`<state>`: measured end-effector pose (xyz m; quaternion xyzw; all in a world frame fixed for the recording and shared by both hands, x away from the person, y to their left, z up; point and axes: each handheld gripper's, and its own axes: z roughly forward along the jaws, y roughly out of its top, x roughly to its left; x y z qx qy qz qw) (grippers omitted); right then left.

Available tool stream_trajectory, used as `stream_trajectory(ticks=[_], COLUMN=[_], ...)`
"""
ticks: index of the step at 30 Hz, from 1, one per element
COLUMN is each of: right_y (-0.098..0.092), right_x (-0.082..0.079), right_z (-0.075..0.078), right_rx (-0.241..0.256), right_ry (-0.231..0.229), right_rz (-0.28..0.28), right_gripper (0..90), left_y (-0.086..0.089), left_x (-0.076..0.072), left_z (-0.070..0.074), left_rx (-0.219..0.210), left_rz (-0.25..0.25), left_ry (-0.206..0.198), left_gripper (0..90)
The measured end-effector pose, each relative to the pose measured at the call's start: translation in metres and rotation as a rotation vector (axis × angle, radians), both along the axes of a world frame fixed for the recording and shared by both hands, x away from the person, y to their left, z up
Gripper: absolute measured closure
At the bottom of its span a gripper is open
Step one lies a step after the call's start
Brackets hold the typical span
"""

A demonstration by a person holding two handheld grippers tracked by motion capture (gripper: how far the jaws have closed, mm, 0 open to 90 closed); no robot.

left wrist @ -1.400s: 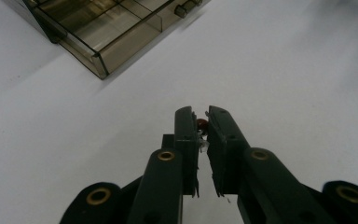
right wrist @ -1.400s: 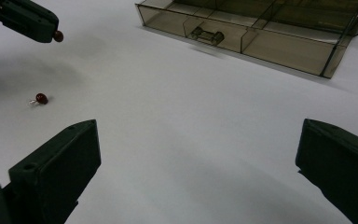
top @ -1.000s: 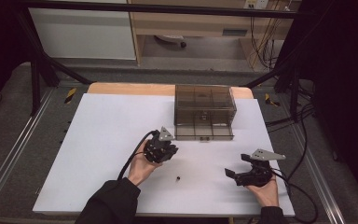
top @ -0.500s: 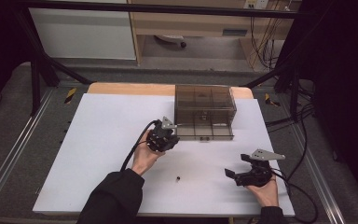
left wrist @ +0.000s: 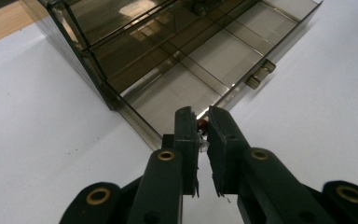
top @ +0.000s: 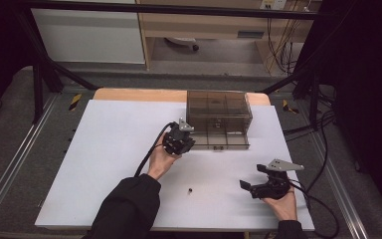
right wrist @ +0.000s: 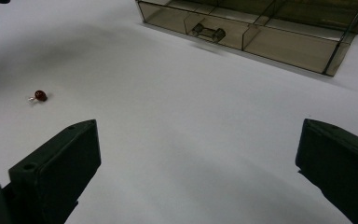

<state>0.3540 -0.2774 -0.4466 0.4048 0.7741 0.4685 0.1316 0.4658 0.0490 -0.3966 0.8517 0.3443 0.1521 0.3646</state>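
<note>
Step in hand: The person is carrying a tiny red bead [left wrist: 202, 124] to the brown see-through box [top: 219, 119]. It looks like the job is putting little red beads into the box's open drawer [left wrist: 186, 88].

Left tool: The left tool [top: 185, 141] is pinching the tiny red bead between its two black jaws. The jaws are almost together, with the bead peeking out near the tips.

Where the bead is: The bead is hanging right at the front corner of the open drawer, just by its edge. I cannot tell if it is over a drawer space yet or just outside the wall.

Right tool: The right tool [top: 258, 184] is waiting near the front of the white desk [top: 109, 149], well apart from the box. Its jaws are wide apart and holding nothing.

Other bead: A second red bead [right wrist: 40, 95] is lying on the desk, between the two hands, a little way from the right tool.

Next move: I think the left tool needs to go a bit more forward over a drawer space, then let its jaws go apart so the bead is dropping inside. It should go slowly, because the bead is small and could bounce out.
</note>
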Motion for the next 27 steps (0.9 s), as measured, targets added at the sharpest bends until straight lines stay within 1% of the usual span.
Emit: stream_trajectory(ticks=[13, 16, 18, 22, 24, 27], right_y=[0.000, -0.001, -0.001, -0.001, -0.001, -0.001], right_x=[0.000, 0.000, 0.000, 0.000, 0.000, 0.000], right_z=[0.000, 0.000, 0.000, 0.000, 0.000, 0.000], right_rx=[0.000, 0.004, 0.004, 0.006, 0.005, 0.005], right_ry=[-0.001, 0.001, 0.000, 0.001, 0.001, 0.001], right_rz=[0.001, -0.002, 0.000, -0.001, -0.001, 0.000], right_gripper=[0.5, 0.5, 0.4, 0.5, 0.5, 0.5], left_y=[-0.012, -0.011, -0.009, -0.008, -0.009, -0.012], left_x=[0.017, 0.023, 0.028, 0.032, 0.033, 0.033], left_z=[-0.007, -0.011, -0.014, -0.019, -0.021, -0.024], left_rx=[0.012, 0.006, 0.005, -0.001, -0.005, 0.002], left_rz=[0.020, 0.035, 0.046, 0.057, 0.048, 0.038], left_ry=[-0.028, -0.023, -0.013, -0.012, -0.013, -0.017], left_gripper=[81.6, 81.6, 81.5, 81.4, 81.3, 81.2])
